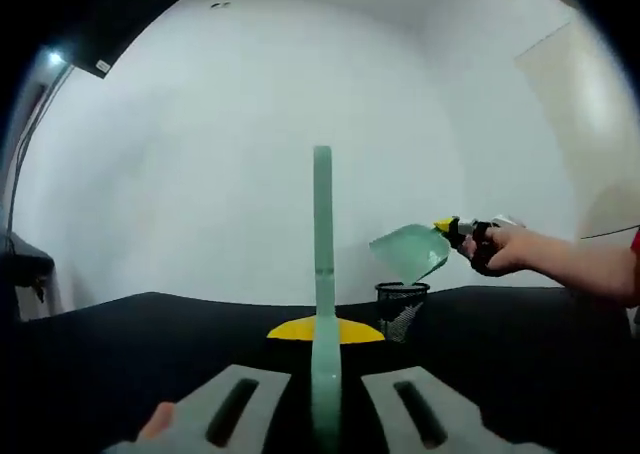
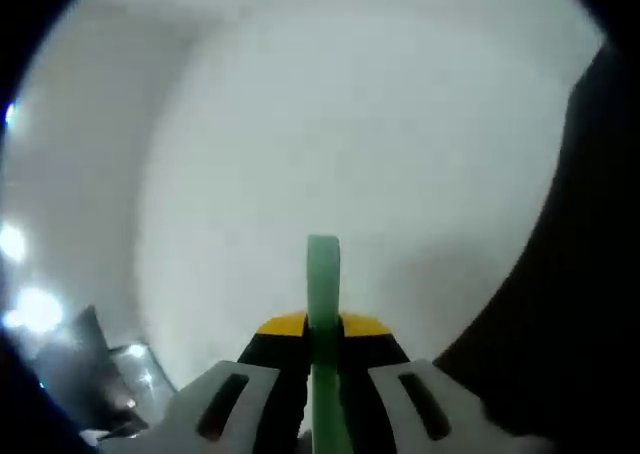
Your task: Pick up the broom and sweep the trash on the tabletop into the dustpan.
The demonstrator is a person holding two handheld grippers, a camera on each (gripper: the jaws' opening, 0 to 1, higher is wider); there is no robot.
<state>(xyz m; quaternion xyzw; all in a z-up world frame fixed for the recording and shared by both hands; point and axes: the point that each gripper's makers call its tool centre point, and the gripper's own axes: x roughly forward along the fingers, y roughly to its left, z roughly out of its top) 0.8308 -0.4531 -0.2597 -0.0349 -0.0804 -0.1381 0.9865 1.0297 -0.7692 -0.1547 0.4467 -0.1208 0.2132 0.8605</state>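
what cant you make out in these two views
- Left gripper view: contents of the dustpan and the mesh bin, too small and far.
- Left gripper view: the green handle's lower end, hidden between the jaws.
- Right gripper view: what the green bar belongs to; blurred, its end cut off.

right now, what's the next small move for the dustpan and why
Probably tip the dustpan a bit further down toward the mesh bin: the right gripper holds it tilted just above the bin's rim. The left gripper holds the broom handle upright.
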